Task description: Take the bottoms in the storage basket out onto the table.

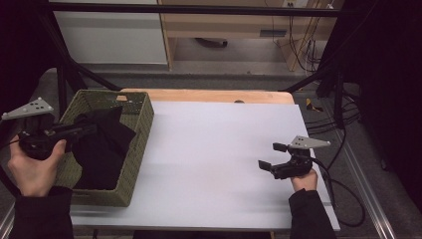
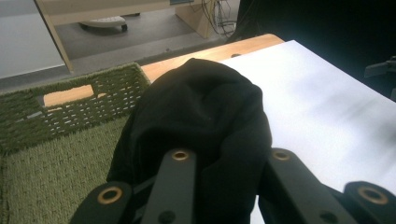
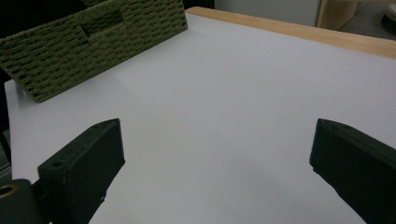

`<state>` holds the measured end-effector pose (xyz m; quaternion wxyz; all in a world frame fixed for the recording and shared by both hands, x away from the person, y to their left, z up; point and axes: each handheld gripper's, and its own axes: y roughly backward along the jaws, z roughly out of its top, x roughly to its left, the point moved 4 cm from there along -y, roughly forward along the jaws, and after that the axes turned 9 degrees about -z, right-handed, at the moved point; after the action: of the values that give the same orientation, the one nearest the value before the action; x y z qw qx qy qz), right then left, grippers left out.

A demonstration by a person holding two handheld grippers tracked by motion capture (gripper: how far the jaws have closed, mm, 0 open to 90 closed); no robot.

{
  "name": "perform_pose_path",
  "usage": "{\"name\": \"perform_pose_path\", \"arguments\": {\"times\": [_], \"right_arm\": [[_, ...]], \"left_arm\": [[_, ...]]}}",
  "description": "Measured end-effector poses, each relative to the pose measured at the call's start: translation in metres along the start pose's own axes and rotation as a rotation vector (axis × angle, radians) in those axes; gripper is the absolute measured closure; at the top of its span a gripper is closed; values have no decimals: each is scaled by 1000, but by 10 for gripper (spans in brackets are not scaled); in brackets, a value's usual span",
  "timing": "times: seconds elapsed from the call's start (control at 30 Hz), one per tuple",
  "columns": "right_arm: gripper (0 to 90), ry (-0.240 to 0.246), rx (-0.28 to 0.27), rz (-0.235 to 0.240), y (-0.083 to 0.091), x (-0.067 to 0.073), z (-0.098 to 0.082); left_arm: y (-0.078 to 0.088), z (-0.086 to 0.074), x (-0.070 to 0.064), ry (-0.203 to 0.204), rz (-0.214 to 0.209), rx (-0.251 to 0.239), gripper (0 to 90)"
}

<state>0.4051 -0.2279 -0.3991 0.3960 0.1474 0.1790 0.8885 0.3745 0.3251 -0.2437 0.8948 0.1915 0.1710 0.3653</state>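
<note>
A black cloth [image 1: 102, 149] hangs partly inside the green woven basket [image 1: 142, 117] at the table's left. My left gripper [image 1: 89, 129] is held over the basket's left side and is shut on the cloth's upper part. In the left gripper view the cloth [image 2: 201, 102] bulges up between the jaws of the left gripper [image 2: 229, 158], which pinch it. My right gripper [image 1: 271, 155] hovers low over the white table sheet [image 1: 214, 144] at the right. In the right gripper view the right gripper [image 3: 219, 163] stands open, with only bare sheet between its jaws.
The basket [image 3: 93, 42] lies far off across the sheet in the right gripper view. A wooden table edge [image 1: 214, 95] runs along the back. Black frame bars [image 1: 318, 74] flank the table, and cables [image 1: 343, 199] trail at the right.
</note>
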Motion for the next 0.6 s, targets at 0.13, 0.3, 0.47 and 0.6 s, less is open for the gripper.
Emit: {"name": "perform_pose_path", "arguments": {"times": [0.13,0.3,0.47,0.6], "right_arm": [[36,-2,0,-3,0,0,0],[36,0,2,-2,0,0,0],[36,0,0,-3,-1,0,0],[36,-1,0,-3,0,0,0]], "left_arm": [[1,3,-1,-5,-2,5,798],[3,8,-3,-16,-1,0,798],[5,14,-6,-27,2,-3,798],[6,20,-8,-43,5,-8,798]]}}
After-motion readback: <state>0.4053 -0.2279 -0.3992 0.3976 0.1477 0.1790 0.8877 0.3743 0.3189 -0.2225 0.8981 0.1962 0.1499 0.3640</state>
